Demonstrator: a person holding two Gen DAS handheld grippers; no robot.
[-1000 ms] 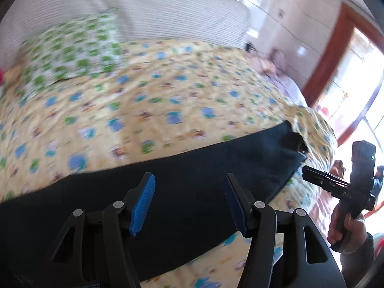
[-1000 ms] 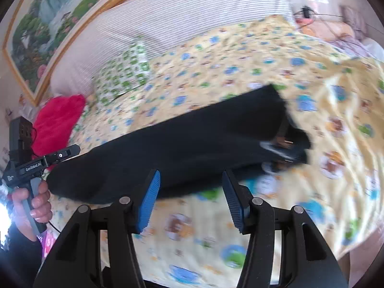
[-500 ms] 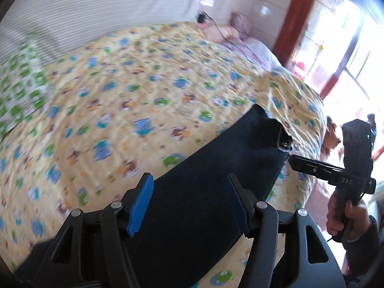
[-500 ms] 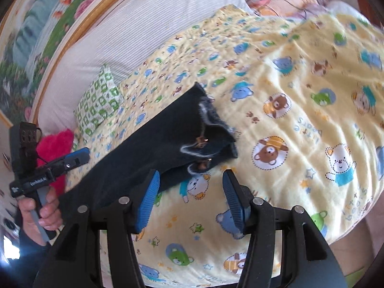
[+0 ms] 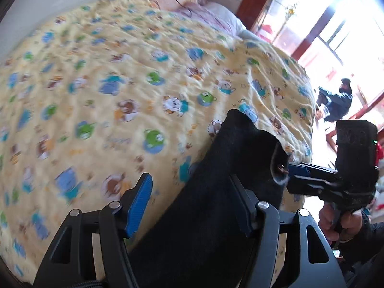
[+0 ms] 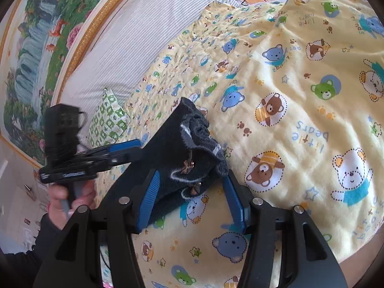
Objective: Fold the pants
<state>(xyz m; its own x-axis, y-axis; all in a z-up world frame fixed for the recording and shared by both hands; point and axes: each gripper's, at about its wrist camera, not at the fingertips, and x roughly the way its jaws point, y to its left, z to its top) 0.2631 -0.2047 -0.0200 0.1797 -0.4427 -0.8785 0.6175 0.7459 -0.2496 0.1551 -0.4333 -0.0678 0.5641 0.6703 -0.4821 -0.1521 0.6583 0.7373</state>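
The dark navy pants [image 5: 216, 204] lie as a long folded strip on the yellow bear-print bedspread [image 5: 108, 84]. Their frayed waist end with small metal studs shows in the right wrist view [image 6: 192, 158]. My left gripper [image 5: 192, 204] is open, with the pants cloth between its blue pads. My right gripper [image 6: 192, 196] is open, its pads on either side of the waist end. In the left wrist view the right gripper [image 5: 295, 175] points at the waist edge. In the right wrist view the left gripper [image 6: 124, 151] sits over the leg part.
A green-patterned pillow [image 6: 108, 122] and a striped headboard [image 6: 144, 36] stand at the bed's head, under a framed painting [image 6: 48, 48]. Pink bedding with cables [image 5: 187, 4] lies at the far corner. The bed edge [image 5: 309, 120] drops off towards a bright doorway.
Both grippers have moved in towards the waist end of the pants, so it now sits between the right gripper's pads. The left view has swung right. Both stay open.
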